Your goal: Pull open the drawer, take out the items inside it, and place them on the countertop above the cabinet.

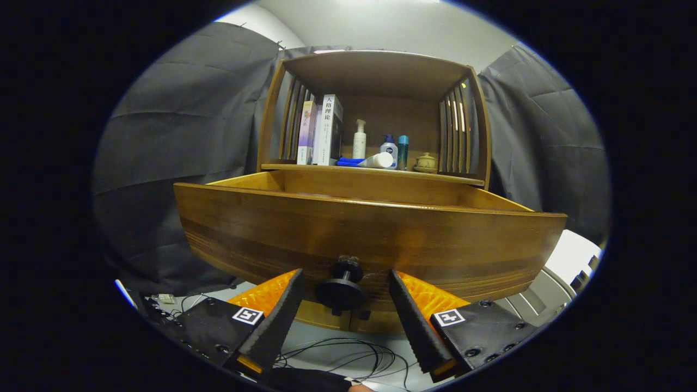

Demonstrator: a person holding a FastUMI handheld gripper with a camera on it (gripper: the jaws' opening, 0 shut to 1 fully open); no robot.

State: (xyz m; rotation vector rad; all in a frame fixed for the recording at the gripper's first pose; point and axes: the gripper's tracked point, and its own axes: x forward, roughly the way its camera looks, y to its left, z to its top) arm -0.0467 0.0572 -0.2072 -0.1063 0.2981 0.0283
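One wooden drawer [370, 234] stands pulled out just ahead of the gripper [346, 283]; its contents are hidden behind the front panel; its knob [342, 286] sits between the parted fingers, ungripped; reaching in blind could clip the panel's top edge.

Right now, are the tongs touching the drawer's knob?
Apart. The gripper view shows the open tongs straddling the knob with a clear gap on each side.

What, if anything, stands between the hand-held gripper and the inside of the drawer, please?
The drawer's own front panel does. The open hand-held gripper sits low, its fingers either side of the knob, so it must rise over that panel; the drawer's inside is hidden.
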